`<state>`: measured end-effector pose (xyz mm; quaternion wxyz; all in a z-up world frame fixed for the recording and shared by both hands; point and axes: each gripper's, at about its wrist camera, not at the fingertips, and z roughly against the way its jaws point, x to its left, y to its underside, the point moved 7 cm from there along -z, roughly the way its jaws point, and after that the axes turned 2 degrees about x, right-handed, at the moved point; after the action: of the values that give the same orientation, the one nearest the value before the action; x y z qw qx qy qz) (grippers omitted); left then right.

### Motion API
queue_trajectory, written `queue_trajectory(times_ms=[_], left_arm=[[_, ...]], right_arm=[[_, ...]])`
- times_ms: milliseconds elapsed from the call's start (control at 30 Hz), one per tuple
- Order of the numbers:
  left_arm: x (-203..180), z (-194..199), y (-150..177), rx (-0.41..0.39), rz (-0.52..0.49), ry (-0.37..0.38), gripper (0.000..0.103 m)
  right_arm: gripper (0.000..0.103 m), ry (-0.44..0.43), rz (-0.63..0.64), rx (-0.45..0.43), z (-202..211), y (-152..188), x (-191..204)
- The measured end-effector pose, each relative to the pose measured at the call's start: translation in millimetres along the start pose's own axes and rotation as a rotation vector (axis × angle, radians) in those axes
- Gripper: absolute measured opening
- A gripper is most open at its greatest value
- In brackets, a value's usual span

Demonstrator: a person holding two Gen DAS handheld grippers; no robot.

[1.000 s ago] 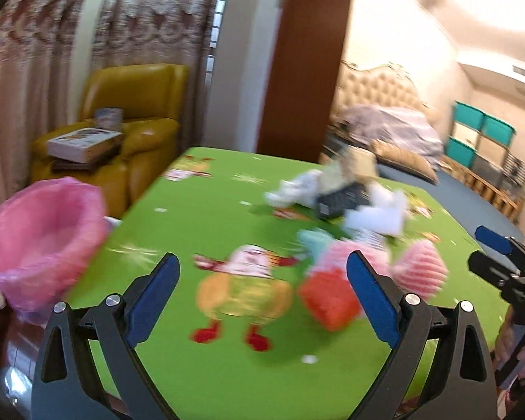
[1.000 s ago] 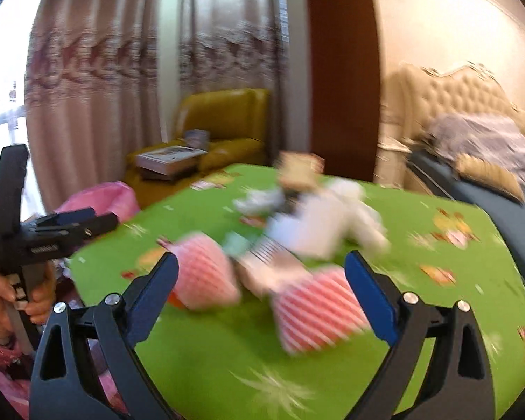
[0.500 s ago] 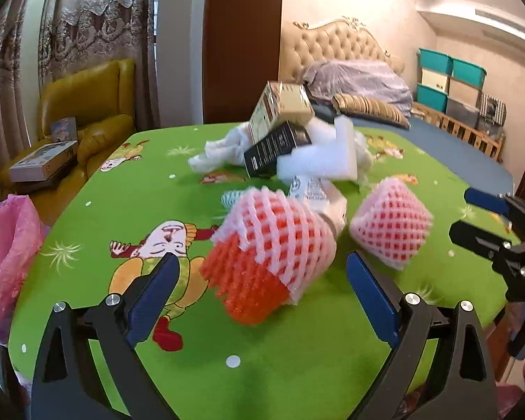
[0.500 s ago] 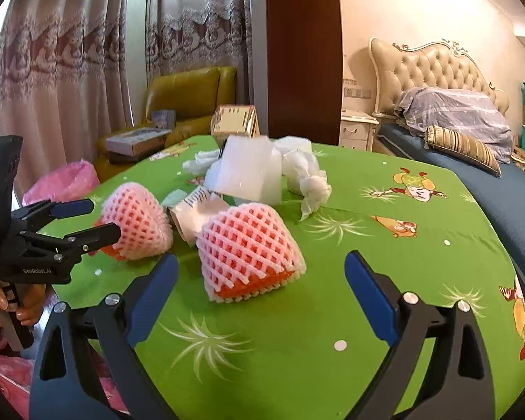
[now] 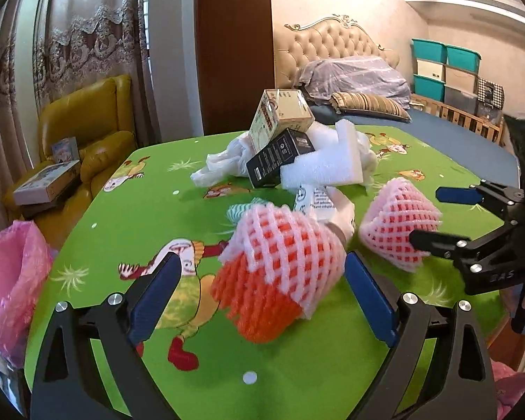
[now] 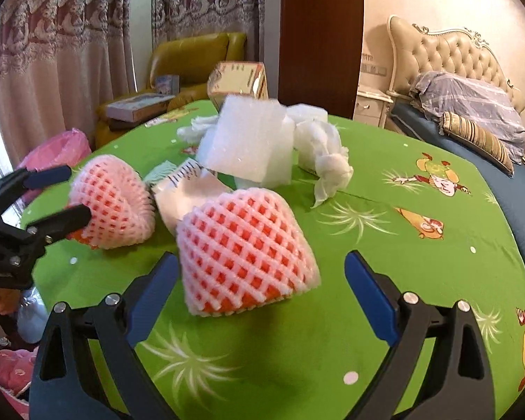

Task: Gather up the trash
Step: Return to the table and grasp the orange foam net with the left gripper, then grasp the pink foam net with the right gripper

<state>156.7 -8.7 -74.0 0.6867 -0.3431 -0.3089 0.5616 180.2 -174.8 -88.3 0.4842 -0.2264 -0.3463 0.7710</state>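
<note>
A pile of trash lies on the green table (image 5: 122,217): two pink-and-orange foam fruit nets, a white foam block (image 5: 322,171), a black box (image 5: 280,154), a tan carton (image 5: 280,115), crumpled white plastic (image 5: 224,164). My left gripper (image 5: 262,283) is open with one foam net (image 5: 276,273) between its fingers, not squeezed. My right gripper (image 6: 260,280) is open around the other foam net (image 6: 245,245), which also shows in the left wrist view (image 5: 399,224). The right gripper also shows in the left wrist view (image 5: 437,217).
A pink bag-lined bin (image 5: 10,280) stands off the table's left edge, also in the right wrist view (image 6: 59,147). A yellow armchair (image 5: 84,122) with boxes stands behind it. A bed (image 5: 385,105) lies beyond the table's far side.
Both grippers have moved in toward the trash pile. Each foam net now sits between a gripper's open fingers. The bin has slid to the left edge of view.
</note>
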Motion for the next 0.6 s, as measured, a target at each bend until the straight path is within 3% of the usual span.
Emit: queue_trajectory(times_ms=[100,233,300,433,600], left_arm=[[-4.2,-5.3,-2.2,0.002,-0.022,0.016,0.087],[-9.3,-16.8,4.5,0.038,-0.036,0.056,0.070],[-11.2,-16.2,7.9,0.033,-0.034,0.060,0.067],[-17.7,-11.4,12.3,0.021,-0.066,0.054,0.058],[-17.1,-5.7,16.7,0.010,-0.047,0.067,0.047]], right_arm=[[0.093,-0.017,-0.023,0.008,-4.1,1.4,-1.6],[0.090,-0.035,-0.027,-0.003,-3.5,5.0,-1.1],[0.076,-0.053,-0.035,-0.013,-1.9,5.1,-1.1],[0.062,-0.076,-0.038,-0.019,-1.1,7.0,2.3],[0.033,-0.089,-0.036,-0.041,4.7,8.0,6.2]])
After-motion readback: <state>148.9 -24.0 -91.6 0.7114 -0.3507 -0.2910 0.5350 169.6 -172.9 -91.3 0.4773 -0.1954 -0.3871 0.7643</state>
